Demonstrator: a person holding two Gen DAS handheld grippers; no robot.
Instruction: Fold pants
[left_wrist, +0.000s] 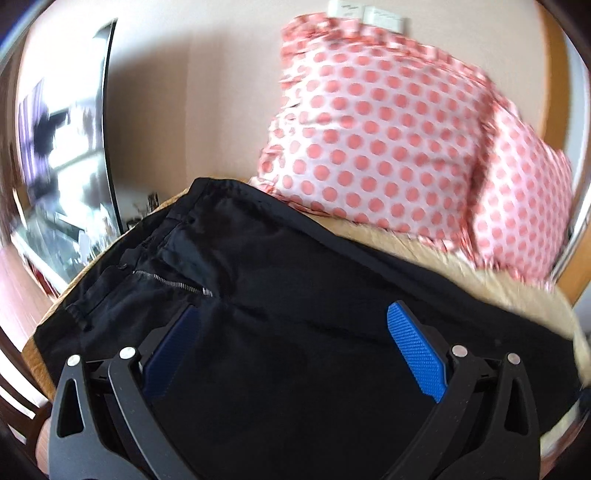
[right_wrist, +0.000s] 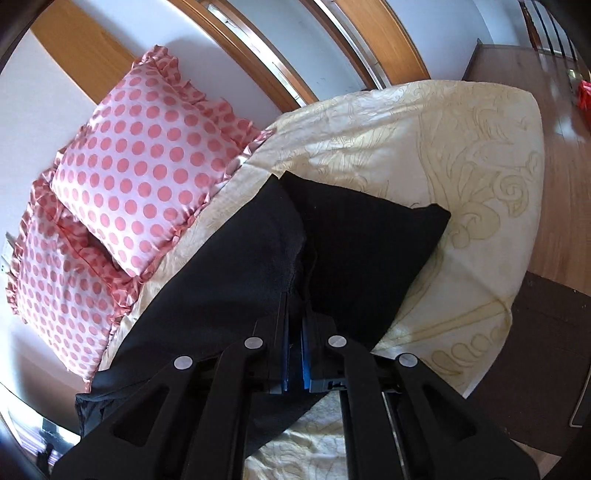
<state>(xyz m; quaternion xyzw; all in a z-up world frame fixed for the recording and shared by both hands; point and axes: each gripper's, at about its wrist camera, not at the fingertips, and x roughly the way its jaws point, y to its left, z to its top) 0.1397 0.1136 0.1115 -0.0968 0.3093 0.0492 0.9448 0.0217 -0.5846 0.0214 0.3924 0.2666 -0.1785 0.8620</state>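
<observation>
Black pants (left_wrist: 280, 280) lie spread on a cream bedspread (left_wrist: 517, 291), waistband and open zipper (left_wrist: 173, 282) at the left. My left gripper (left_wrist: 291, 325) is open just above the crotch area, blue pads (left_wrist: 415, 350) wide apart, holding nothing. In the right wrist view my right gripper (right_wrist: 295, 306) is shut on a fold of the pants (right_wrist: 354, 236) near the leg ends, the cloth bunched up between its jaws.
Two pink polka-dot pillows (left_wrist: 388, 125) (right_wrist: 144, 166) lean against the wall at the bed's head. A dark-framed mirror (left_wrist: 62, 177) stands at the left. The cream bedspread (right_wrist: 461, 166) extends to the right, with wooden floor (right_wrist: 565, 122) beyond it.
</observation>
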